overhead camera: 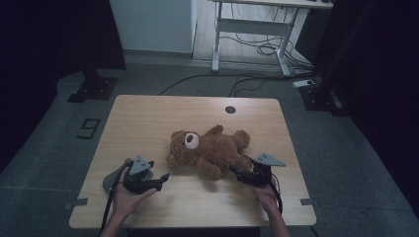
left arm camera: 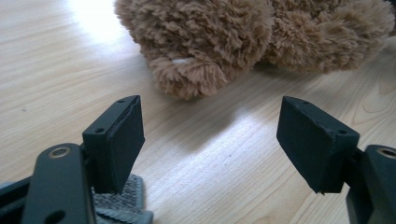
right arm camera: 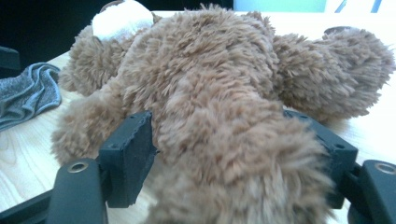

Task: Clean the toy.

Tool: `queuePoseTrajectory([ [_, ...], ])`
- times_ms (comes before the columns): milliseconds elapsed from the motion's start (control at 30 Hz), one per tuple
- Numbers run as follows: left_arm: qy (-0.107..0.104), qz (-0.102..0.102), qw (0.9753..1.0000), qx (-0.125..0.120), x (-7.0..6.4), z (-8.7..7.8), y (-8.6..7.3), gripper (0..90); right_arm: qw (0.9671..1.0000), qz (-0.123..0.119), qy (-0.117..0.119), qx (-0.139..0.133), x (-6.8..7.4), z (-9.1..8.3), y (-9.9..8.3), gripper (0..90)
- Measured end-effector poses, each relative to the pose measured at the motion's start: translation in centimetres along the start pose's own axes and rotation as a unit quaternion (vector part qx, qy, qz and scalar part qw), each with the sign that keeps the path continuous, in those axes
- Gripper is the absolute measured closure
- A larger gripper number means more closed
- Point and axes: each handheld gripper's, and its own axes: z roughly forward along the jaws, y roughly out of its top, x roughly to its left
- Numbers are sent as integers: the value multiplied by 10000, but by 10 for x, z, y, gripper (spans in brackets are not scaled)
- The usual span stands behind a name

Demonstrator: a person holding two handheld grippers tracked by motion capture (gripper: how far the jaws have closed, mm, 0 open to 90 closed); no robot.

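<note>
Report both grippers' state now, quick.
Left gripper: open, holding nothing, jaws apart short of the teddy bear.
Right gripper: jaws on either side of the teddy bear's leg; whether it is clamped cannot be told.

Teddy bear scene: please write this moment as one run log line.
teddy bear: lying on table | right gripper: jaws around its leg | left gripper: open, short of bear

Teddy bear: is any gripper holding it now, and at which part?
The right gripper has its jaws around one leg of the teddy bear. The left gripper is open, holding nothing.
</note>
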Motion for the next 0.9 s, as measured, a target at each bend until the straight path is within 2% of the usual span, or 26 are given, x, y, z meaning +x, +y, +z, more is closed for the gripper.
queuePoseTrajectory([
  [167, -84, -7, 9998, 153, -4, 6, -8, 235, 10000, -59, -61, 22, 3, -13, -6, 261],
  [500, -163, 3, 9991, 379, -14, 15, -21, 241, 9999, 36, -87, -98, 2, -44, -25, 216],
  [700, -205, 31, 9986, 486, -19, 20, -27, 242, 9998, 130, -181, -7, 0, -58, -40, 198],
  [900, -256, 18, 9979, 593, -21, 23, -33, 245, 9994, 170, -254, 191, -4, -64, -51, 192],
])
